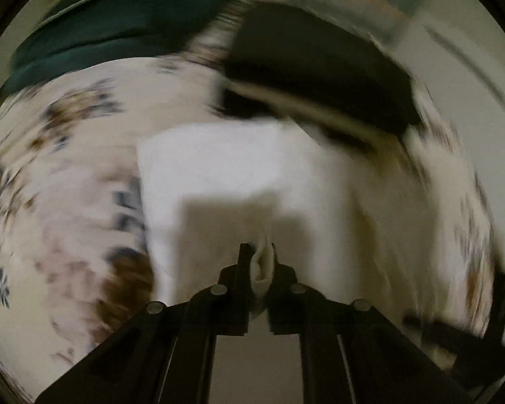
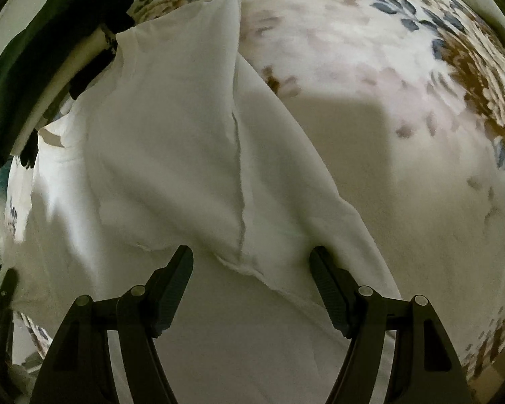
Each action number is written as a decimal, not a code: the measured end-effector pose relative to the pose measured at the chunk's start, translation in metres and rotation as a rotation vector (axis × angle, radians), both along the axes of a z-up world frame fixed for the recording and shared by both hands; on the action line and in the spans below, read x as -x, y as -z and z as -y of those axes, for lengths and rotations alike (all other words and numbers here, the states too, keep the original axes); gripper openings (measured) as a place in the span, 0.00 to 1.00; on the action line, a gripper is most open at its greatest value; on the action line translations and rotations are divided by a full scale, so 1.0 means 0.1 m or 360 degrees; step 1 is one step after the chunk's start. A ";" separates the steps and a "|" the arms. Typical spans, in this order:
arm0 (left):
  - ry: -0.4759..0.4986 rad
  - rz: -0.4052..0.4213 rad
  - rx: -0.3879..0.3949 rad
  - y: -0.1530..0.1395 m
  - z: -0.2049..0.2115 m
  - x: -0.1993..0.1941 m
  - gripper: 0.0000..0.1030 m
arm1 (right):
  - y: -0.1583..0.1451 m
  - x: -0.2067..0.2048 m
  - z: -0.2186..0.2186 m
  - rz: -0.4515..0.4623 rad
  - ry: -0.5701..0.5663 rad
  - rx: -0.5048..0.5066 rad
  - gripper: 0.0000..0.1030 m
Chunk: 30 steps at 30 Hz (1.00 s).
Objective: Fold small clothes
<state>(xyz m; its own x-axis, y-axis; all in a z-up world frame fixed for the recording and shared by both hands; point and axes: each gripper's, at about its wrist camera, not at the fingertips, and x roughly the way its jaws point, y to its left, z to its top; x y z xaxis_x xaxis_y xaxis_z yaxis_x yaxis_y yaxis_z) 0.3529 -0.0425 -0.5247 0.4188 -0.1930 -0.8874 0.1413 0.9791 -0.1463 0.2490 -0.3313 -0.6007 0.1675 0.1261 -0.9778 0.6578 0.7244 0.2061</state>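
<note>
- A dark folded stack (image 1: 320, 67) and a green garment (image 1: 124, 23) lie beyond the white garment (image 2: 171, 168) on the floral bed (image 2: 387, 84).
- The left gripper (image 1: 257, 252) pinches a white fold; the right gripper (image 2: 250, 256) is spread above the creased cloth.

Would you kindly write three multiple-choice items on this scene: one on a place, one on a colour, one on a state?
1. Where does the dark folded stack lie in the right wrist view?
A. upper left
B. lower right
C. centre

2. What colour is the garment being folded?
A. red
B. white
C. yellow

3. How do the grippers stand?
A. both open
B. both shut
C. left shut on cloth, right open

Answers:
1. A: the stack sits at the upper left edge, on the floral sheet.
2. B: the garment is plain white.
3. C: the left gripper pinches a fold of garment; the right gripper has its jaws wide apart over it.
</note>
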 end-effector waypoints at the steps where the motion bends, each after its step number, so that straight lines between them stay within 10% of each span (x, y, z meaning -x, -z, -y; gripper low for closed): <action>1: 0.0052 -0.0020 -0.0004 0.04 0.09 0.08 0.09 | -0.01 0.04 0.02 -0.0002 -0.0004 -0.0006 0.72; 4: 0.0090 -0.0052 -0.0039 0.10 0.12 0.25 0.19 | -0.10 0.08 0.02 -0.0018 -0.0032 -0.0028 0.72; 9: -0.0144 -0.0042 -0.0082 0.07 -0.37 0.34 0.71 | -0.39 0.11 0.05 0.0053 -0.0097 -0.0069 0.72; 15: -0.0292 -0.0067 -0.0254 0.33 -0.79 0.05 0.73 | -0.47 -0.22 -0.29 0.0137 -0.0214 -0.0252 0.72; 21: -0.0084 -0.0213 -0.0447 0.85 -0.34 -0.06 0.73 | -0.53 -0.53 -0.55 0.0138 -0.0286 -0.0270 0.72; 30: -0.0228 -0.0069 -0.0297 0.07 -0.40 0.37 0.73 | -1.06 -0.03 0.05 -0.0002 -0.0329 -0.0193 0.72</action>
<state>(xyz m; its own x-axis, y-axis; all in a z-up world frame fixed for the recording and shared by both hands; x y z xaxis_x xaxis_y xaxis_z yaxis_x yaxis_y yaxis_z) 0.3164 -0.0020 -0.5315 0.3907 0.0346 -0.9199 -0.0033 0.9993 0.0362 0.2517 -0.3360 -0.4951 0.1245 0.2743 -0.9535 0.4985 0.8136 0.2992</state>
